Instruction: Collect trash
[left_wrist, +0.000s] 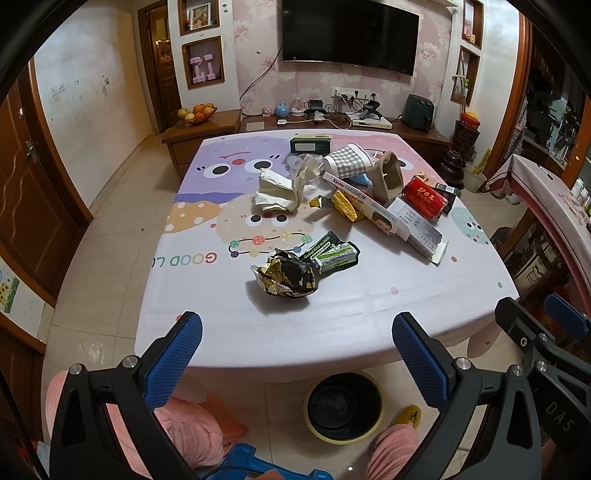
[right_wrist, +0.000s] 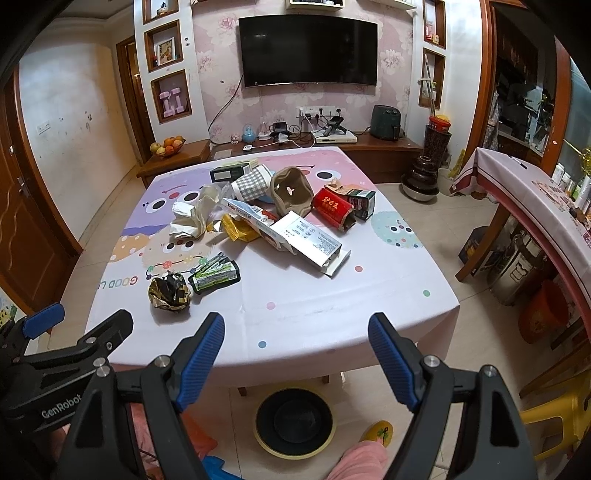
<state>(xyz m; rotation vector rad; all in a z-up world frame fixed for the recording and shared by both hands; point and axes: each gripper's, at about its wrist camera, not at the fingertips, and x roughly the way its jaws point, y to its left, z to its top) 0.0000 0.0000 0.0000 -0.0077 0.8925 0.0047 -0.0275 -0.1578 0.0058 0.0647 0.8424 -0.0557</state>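
Trash lies on a table (left_wrist: 332, 325) with a cartoon cloth. Nearest is a crumpled black and gold wrapper (left_wrist: 286, 275) (right_wrist: 169, 290), beside a green wrapper (left_wrist: 332, 253) (right_wrist: 214, 277). Farther back lie crumpled white paper (left_wrist: 275, 192) (right_wrist: 186, 219), a Kinder Chocolate box (left_wrist: 354, 194) (right_wrist: 247, 214), a white carton (left_wrist: 417, 225) (right_wrist: 314, 240), a red pack (left_wrist: 424, 199) (right_wrist: 332, 208) and a checked cup (left_wrist: 345, 162) (right_wrist: 253, 184). My left gripper (left_wrist: 297, 350) is open and empty over the table's near edge. My right gripper (right_wrist: 297, 350) is open and empty, also at the near edge.
A black bin with a yellow rim (left_wrist: 343, 406) (right_wrist: 295, 417) stands on the floor under the table's near edge. My pink-clad knees (left_wrist: 192, 432) are beside it. A second table (right_wrist: 535, 195), a yellow stool (right_wrist: 554, 410) and an orange bucket (right_wrist: 543, 317) stand to the right.
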